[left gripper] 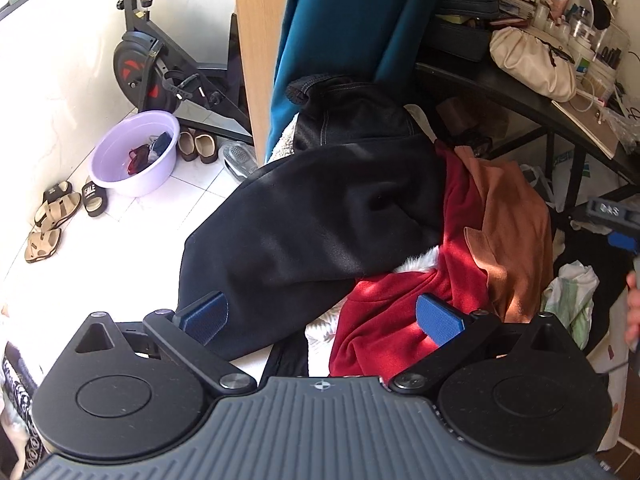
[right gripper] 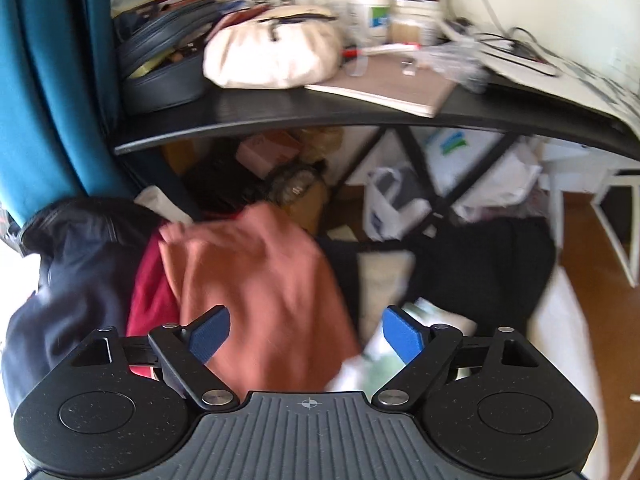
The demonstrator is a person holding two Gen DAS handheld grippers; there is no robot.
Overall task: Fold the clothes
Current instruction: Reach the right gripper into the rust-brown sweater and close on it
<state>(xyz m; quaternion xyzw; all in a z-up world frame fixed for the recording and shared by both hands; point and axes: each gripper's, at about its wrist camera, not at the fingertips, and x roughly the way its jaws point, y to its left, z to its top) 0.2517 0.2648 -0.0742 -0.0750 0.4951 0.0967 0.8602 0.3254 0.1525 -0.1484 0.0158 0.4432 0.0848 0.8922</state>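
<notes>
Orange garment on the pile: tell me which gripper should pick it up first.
Right, probably. The right gripper is open with the orange garment directly between its fingers; the left gripper faces the black garment and red garment.

Bright daylight falls across the white tiled floor (left gripper: 132, 220), where an exercise bike (left gripper: 160, 68) stands against the pale wall (left gripper: 52, 80). A lilac basin (left gripper: 136, 152) sits near scattered sandals (left gripper: 52, 216). A teal curtain (left gripper: 340, 24) hangs beside a wooden panel (left gripper: 256, 40). The black worktop (right gripper: 320, 114) is cluttered (a cream bag (right gripper: 272, 56) among bottles), with bags beneath.
</notes>
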